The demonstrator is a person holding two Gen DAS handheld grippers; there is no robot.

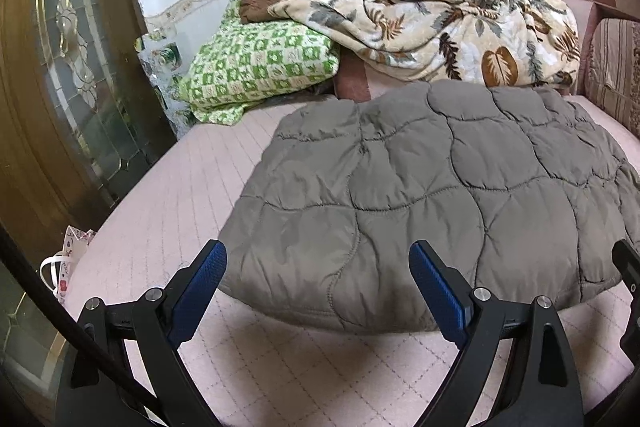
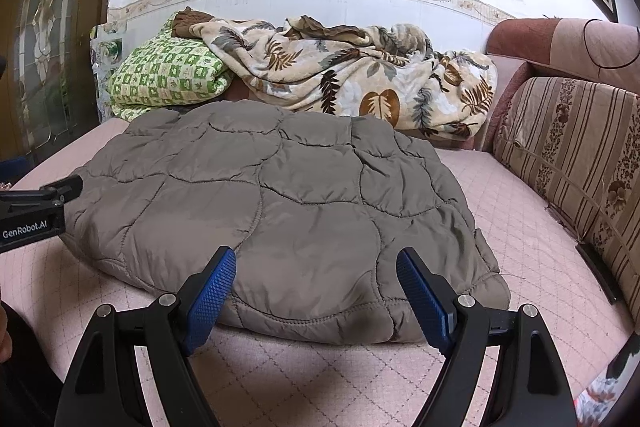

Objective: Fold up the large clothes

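A grey quilted padded garment (image 1: 420, 187) lies folded into a thick rectangle on the pink quilted bed cover (image 1: 180, 187). My left gripper (image 1: 318, 255) hovers open just in front of its near left edge, blue pads apart, nothing between them. In the right wrist view the same garment (image 2: 280, 203) fills the middle. My right gripper (image 2: 316, 259) is open over its near edge, with no fabric pinched. The left gripper's body (image 2: 36, 207) shows at the left border of that view, beside the garment's left side.
A leaf-print blanket (image 2: 360, 83) and a green checked quilt (image 2: 168, 75) are heaped at the back against the white wall. A striped cushion (image 2: 576, 155) and a sofa arm line the right. A wooden door with glass (image 1: 68, 67) stands left; a patterned bag (image 1: 68, 263) sits at the bed's edge.
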